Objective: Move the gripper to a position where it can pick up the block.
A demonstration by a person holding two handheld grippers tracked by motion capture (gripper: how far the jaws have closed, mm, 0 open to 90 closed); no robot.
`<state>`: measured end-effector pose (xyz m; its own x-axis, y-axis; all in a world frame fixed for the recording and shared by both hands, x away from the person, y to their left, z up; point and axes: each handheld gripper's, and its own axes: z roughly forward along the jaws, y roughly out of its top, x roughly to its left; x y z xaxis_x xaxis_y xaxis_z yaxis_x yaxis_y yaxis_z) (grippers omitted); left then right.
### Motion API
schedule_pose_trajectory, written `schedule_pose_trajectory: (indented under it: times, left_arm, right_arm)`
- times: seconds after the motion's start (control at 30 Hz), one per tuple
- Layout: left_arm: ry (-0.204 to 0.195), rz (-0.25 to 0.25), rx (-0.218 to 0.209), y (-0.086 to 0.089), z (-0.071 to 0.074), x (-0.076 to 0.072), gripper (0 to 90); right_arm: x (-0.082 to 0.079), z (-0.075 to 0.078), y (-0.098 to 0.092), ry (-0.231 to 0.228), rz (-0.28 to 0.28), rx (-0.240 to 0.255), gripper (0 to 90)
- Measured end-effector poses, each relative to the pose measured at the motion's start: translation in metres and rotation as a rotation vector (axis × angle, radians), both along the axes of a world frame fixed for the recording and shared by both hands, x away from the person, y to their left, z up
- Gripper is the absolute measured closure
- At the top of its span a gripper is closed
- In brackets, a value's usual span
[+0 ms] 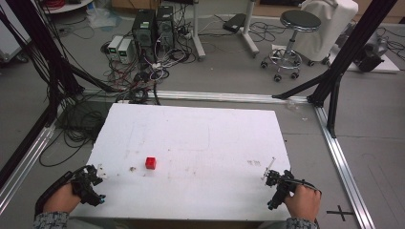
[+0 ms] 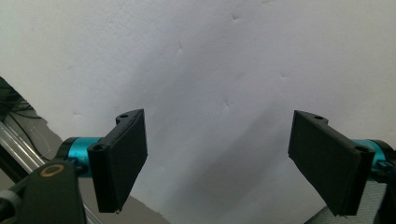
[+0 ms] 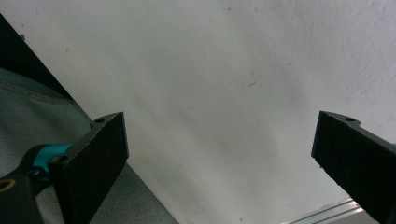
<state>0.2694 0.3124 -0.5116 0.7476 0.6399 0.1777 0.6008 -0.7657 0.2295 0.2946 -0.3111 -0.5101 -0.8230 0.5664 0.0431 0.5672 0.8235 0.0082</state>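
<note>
A white worktop (image 1: 200, 138) lay in front of the person, its surface faintly scuffed and specked. On it, left of centre and toward the near edge, sat a small red cube (image 1: 151, 163), alone, with a small dark smudge (image 1: 132, 169) just to its left. Nothing stood between the cube and either tool. Beyond the far edge, from left to right, the floor held a tangle of black cables (image 1: 76, 124), two dark computer towers (image 1: 154, 26), a round stool (image 1: 293, 38) on castors and a black frame strut (image 1: 344, 57). Aluminium rails (image 1: 341, 152) ran along the floor on both sides of the worktop.

The left tool (image 1: 98, 183) was at the near left corner of the worktop, held in the left hand (image 1: 61, 198), well apart from the cube. In the left gripper view the left tool (image 2: 217, 158) had its jaws spread wide, with bare white worktop between them and nothing held or touched.

The right tool (image 1: 270, 179) was at the near right corner, in the right hand (image 1: 302, 202), far from the cube. In the right gripper view the right tool (image 3: 219, 154) also stood wide apart and empty, over the white surface; grey cloth (image 3: 42, 126) showed at the left beside the worktop's edge and a strip of rail (image 3: 327, 212) at the lower right.
</note>
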Motion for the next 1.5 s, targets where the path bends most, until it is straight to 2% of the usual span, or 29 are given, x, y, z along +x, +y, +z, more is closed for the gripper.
schedule_pose_trajectory:
  times: [0.5, 0.6, 0.7, 0.9, 1.23, 1.33, 1.5]
  left_arm:
    - [0.007, 0.0, -0.004, -0.001, -0.002, 0.0, 20.0]
    - [0.008, -0.01, -0.003, -0.002, -0.001, 0.0, 20.0]
    - [0.005, -0.017, -0.003, -0.003, -0.002, 0.0, 20.0]
    - [0.005, -0.023, 0.003, -0.005, -0.004, 0.0, 20.0]
    - [0.005, -0.118, 0.054, -0.02, 0.002, 0.006, 20.2]
    - [0.016, -0.144, 0.051, -0.026, 0.002, 0.011, 20.2]
    - [0.026, -0.204, 0.083, -0.037, 0.003, 0.022, 20.2]
  right_arm:
    - [-0.001, 0.0, 0.001, -0.006, -0.008, -0.002, 3.0]
    - [-0.001, 0.0, 0.0, -0.005, -0.001, -0.005, 3.0]
    - [-0.002, 0.002, 0.0, -0.013, -0.018, 0.0, 3.0]
    - [-0.001, 0.0, -0.001, -0.01, -0.005, 0.007, 3.0]
    - [-0.002, 0.003, -0.003, -0.025, -0.01, 0.018, 3.0]
    - [-0.003, 0.004, -0.003, -0.026, -0.013, 0.027, 3.0]
    - [-0.003, 0.006, -0.005, -0.03, -0.009, 0.033, 3.0]
